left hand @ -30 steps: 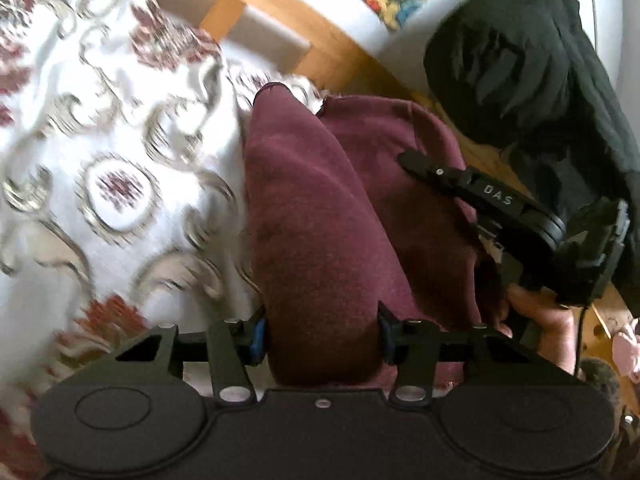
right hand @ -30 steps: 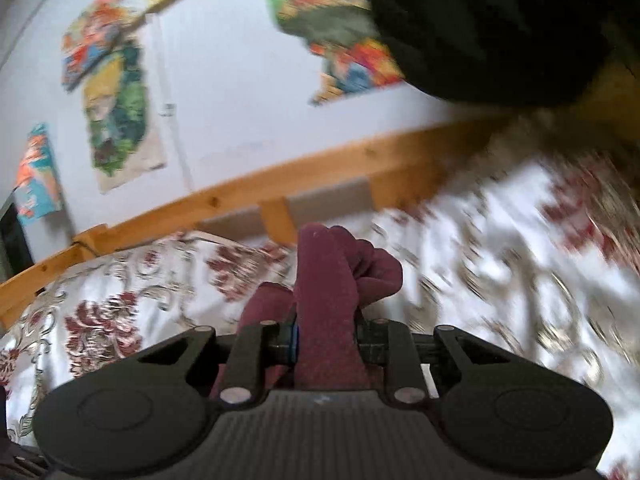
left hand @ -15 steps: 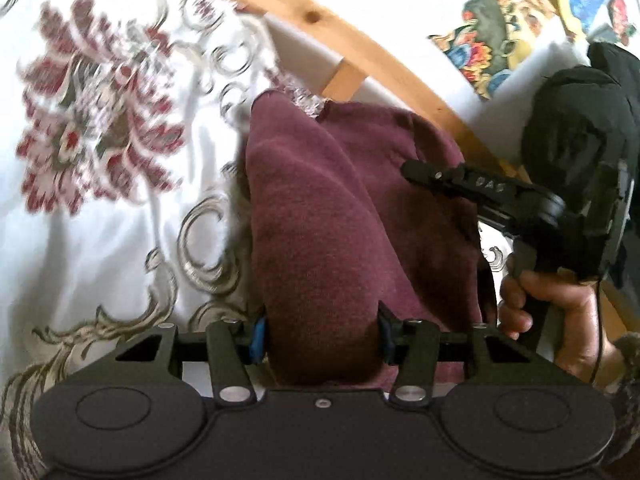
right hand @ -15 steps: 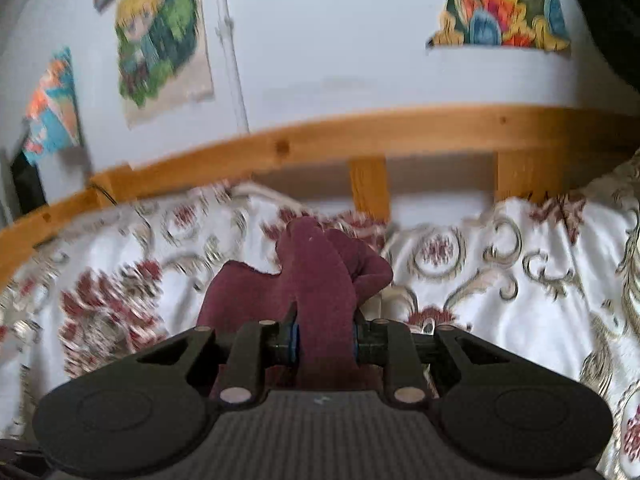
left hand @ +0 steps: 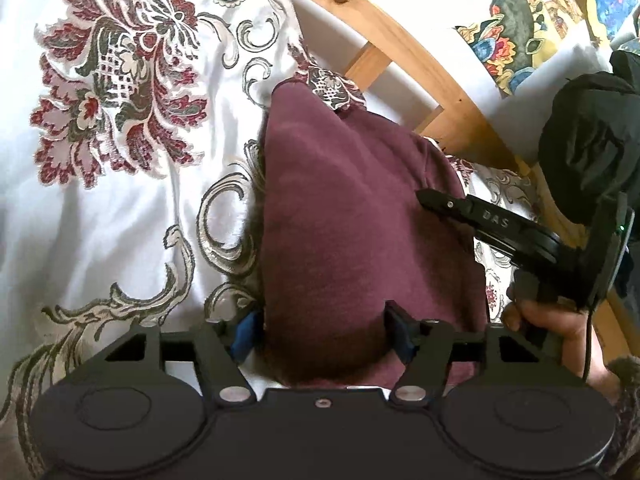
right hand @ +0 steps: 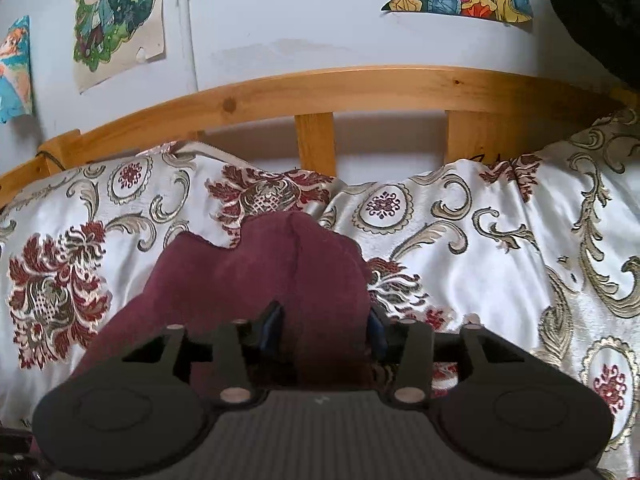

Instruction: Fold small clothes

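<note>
The folded maroon fleece garment lies on the floral white bedspread near the wooden bed rail. Both the left gripper and right gripper are opening, fingers loosening off the cloth between them: a release step. Next, probably, withdrawing without dragging the fold.

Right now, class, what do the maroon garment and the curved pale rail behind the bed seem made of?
Maroon garment: soft fleece or brushed knit, apparently; matte, fuzzy nap. Curved pale rail: wood, likely pine; knots and grain show, slight sheen.
</note>
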`<state>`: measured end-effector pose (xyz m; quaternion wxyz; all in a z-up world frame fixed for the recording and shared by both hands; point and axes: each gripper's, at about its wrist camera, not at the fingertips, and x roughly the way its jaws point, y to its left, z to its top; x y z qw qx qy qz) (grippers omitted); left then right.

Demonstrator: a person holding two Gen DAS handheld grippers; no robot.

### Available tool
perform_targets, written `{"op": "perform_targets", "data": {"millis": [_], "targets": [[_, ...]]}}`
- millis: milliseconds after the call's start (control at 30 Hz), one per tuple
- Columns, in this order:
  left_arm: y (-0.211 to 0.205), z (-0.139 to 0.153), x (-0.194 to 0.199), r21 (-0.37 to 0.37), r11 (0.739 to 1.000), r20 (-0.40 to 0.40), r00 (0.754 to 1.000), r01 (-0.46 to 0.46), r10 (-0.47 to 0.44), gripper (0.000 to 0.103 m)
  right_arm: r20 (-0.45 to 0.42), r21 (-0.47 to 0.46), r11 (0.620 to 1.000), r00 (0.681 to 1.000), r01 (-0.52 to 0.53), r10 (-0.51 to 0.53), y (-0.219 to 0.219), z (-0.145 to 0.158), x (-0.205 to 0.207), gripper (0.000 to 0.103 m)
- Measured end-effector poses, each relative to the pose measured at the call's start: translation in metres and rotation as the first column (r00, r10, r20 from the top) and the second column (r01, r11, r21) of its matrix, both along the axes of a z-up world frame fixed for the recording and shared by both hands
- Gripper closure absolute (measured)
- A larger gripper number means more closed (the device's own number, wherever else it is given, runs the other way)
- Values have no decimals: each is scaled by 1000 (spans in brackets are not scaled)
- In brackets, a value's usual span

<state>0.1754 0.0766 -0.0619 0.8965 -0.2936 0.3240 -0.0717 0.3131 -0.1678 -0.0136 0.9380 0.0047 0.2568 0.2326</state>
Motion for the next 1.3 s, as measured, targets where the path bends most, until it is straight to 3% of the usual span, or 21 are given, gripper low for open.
{"op": "perform_targets", "data": {"millis": [67, 133, 300, 500, 900, 1100, 1300], "targets": [[0, 1, 0, 7, 1000, -12, 1000, -3, 3, 23, 2, -8, 1000, 1000, 5, -5, -2, 0, -5, 33], [0, 2, 0, 20, 1000, -35, 999, -13, 14, 14, 4, -11, 1000, 1000, 19, -19, -6, -1, -13, 16], [-5, 11, -4, 77, 997, -67, 997, -22, 27, 1, 34, 33, 999, 999, 36, -38, -21, -2, -43, 2], [-17, 27, -11, 171, 985, -51, 998, -22, 32, 1, 103, 52, 998, 994, 20, -26, -32, 8, -75, 1], [-39, 66, -50, 238, 969, 21, 998, -61, 57, 1, 252, 93, 995, 966, 34, -57, -65, 33, -150, 0], [-56, 98, -77, 316, 944, 102, 992, -100, 71, 1, 264, 149, 988, 961, 46, -85, -85, 51, -175, 0], [-72, 127, -105, 408, 900, 168, 981, -155, 93, 1, 278, 197, 978, 952, 76, -130, -104, 63, -198, 0]]}}
